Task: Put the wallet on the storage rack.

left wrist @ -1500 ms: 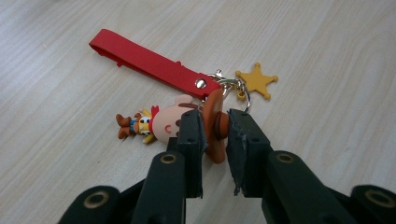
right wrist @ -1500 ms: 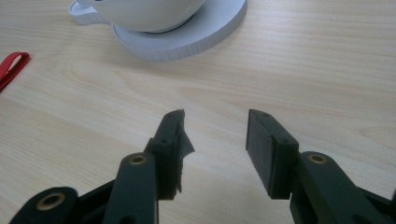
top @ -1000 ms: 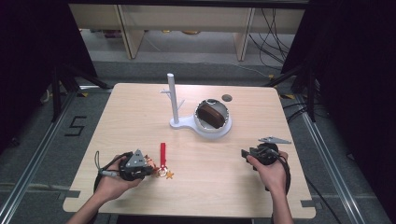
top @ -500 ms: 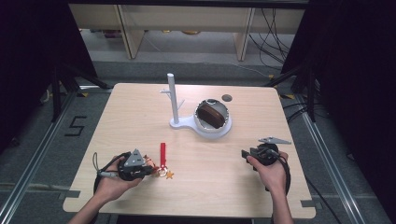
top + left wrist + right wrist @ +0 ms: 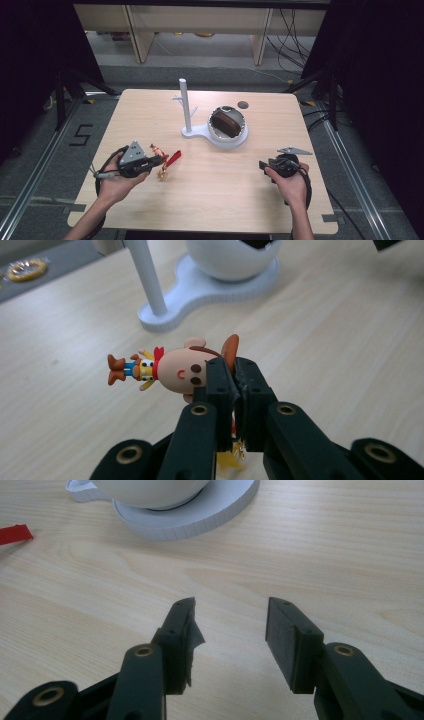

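Carefully, the left gripper (image 5: 234,385) is pinching a keychain (image 5: 170,371) shut-tight; it should be going to the stand (image 5: 185,104). The right gripper (image 5: 229,630) is gaping, empty.

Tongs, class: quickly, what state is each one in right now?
Left tongs: closed on the cowboy keychain.
Right tongs: open, holding nothing.

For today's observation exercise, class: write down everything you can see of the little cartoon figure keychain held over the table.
The keychain figure is a small glossy, plastic-looking cowboy doll: a big peach head with brown hair and hat, red neckerchief, yellow shirt, blue trousers, brown boots. It lies sideways, feet pointing left in the left gripper view. The left tool is shut on it beside its head. A red strap and a yellowish charm dangle with it above the wooden table.
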Available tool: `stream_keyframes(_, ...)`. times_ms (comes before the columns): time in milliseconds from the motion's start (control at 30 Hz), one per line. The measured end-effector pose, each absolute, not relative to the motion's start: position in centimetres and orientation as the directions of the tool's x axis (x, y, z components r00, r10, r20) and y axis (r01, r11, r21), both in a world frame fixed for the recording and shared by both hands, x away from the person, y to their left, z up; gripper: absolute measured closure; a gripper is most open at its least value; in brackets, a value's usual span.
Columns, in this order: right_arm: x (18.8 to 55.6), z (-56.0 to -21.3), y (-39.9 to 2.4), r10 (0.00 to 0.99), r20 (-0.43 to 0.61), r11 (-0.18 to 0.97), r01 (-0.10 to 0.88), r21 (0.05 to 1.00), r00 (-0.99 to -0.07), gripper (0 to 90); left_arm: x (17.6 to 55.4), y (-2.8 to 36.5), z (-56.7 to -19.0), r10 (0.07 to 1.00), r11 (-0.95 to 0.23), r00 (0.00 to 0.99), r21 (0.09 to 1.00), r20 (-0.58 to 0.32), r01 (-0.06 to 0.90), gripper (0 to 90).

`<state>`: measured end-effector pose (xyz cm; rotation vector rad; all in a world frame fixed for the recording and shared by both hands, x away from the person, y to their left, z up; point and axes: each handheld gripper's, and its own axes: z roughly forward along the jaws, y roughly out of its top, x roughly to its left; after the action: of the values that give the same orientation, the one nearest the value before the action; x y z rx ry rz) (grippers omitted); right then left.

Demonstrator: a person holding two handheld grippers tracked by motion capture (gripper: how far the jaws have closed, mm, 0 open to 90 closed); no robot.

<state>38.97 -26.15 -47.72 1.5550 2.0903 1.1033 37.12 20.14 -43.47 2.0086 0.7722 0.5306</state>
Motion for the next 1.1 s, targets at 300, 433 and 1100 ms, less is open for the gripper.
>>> stream_keyframes(300, 38.9, -47.6, -26.2, 0.924, 0.182, 0.109, 0.687, 0.718, -0.336, 55.4, 39.0, 20.3, -39.8, 0.752, -0.333, 0.652, 0.910, 0.097, 0.249, 85.5)
stream_keyframes(433, 38.9, -47.7, -26.3, 0.915, 0.199, 0.103, 0.679, 0.727, -0.351, 55.3, 40.1, 20.4, -38.5, 0.773, -0.312, 0.625, 0.923, 0.109, 0.224, 85.5)
stream_keyframes(1100, 38.9, -47.9, -26.3, 0.919, 0.191, 0.108, 0.687, 0.718, -0.345, 54.4, 44.6, 19.6, -35.1, 0.837, -0.248, 0.533, 0.955, 0.127, 0.161, 85.5)
